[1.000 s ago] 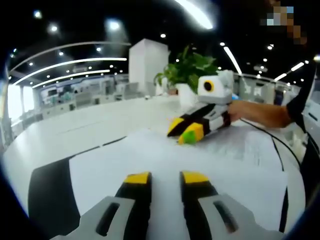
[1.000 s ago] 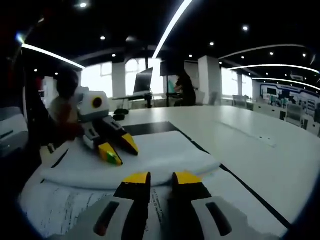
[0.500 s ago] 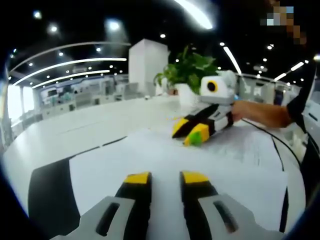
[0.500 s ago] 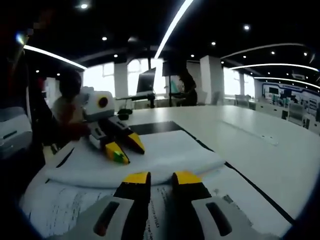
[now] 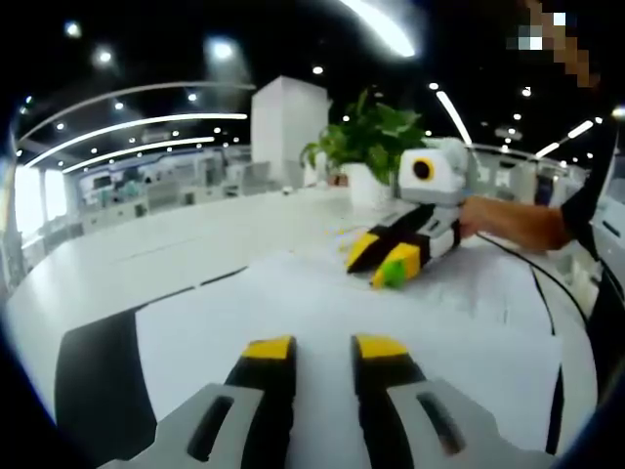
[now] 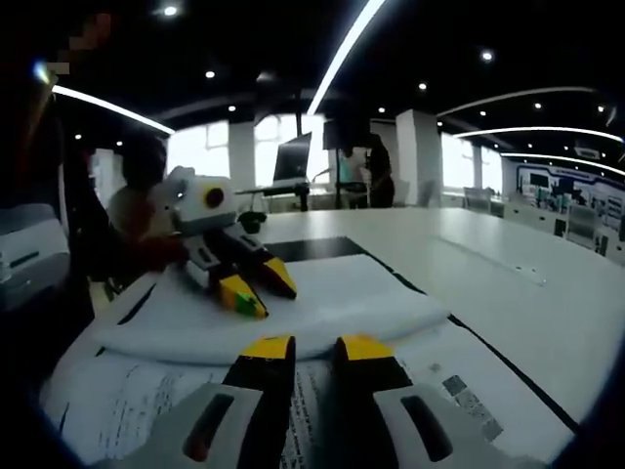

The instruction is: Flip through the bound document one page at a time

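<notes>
Right gripper [image 5: 383, 262] now farther right over bound document [image 5: 293, 313].

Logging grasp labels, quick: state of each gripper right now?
Left gripper: jaws slightly apart, holding nothing, over the white blank page.
Right gripper: jaws slightly apart, holding nothing, over the white printed page.

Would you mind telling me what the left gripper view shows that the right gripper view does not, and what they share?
Left gripper view: a potted plant, a white pillar and a blank white page under the left gripper.

Right gripper view: a printed page under the right gripper, a curled-over page and a monitor.

Both: the bound document on a white table, and the opposite gripper.
</notes>
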A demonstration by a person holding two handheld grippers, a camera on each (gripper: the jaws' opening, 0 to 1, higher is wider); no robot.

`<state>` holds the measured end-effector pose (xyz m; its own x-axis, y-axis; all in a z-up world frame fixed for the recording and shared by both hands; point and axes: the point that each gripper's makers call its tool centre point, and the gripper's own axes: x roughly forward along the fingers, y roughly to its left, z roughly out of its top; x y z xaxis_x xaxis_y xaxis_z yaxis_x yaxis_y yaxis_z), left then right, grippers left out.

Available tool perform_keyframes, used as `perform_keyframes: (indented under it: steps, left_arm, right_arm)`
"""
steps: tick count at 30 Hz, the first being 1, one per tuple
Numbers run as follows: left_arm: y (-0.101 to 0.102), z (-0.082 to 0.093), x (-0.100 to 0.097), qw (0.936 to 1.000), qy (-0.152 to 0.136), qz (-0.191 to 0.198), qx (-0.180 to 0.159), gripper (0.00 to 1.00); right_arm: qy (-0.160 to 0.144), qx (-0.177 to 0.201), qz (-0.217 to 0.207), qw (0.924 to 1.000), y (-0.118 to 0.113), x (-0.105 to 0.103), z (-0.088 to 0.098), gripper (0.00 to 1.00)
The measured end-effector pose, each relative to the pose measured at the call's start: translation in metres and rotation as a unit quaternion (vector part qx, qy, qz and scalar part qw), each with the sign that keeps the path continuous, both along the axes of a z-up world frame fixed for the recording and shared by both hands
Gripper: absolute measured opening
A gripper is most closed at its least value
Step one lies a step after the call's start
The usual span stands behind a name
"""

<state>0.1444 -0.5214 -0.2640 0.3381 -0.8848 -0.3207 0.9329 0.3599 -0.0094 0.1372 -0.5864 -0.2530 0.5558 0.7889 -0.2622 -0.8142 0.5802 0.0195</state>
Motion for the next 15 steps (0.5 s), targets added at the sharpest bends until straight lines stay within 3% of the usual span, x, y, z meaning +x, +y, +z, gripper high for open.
perform_keyframes:
  steps: [15]
  left_arm:
    - [-0.0006, 0.0006, 0.0009, 1.0, -0.001, 0.0, 0.0, 0.24]
  right_arm:
    - [0.004, 0.0, 0.002, 1.0, 0.0004, -0.005, 0.0005, 0.21]
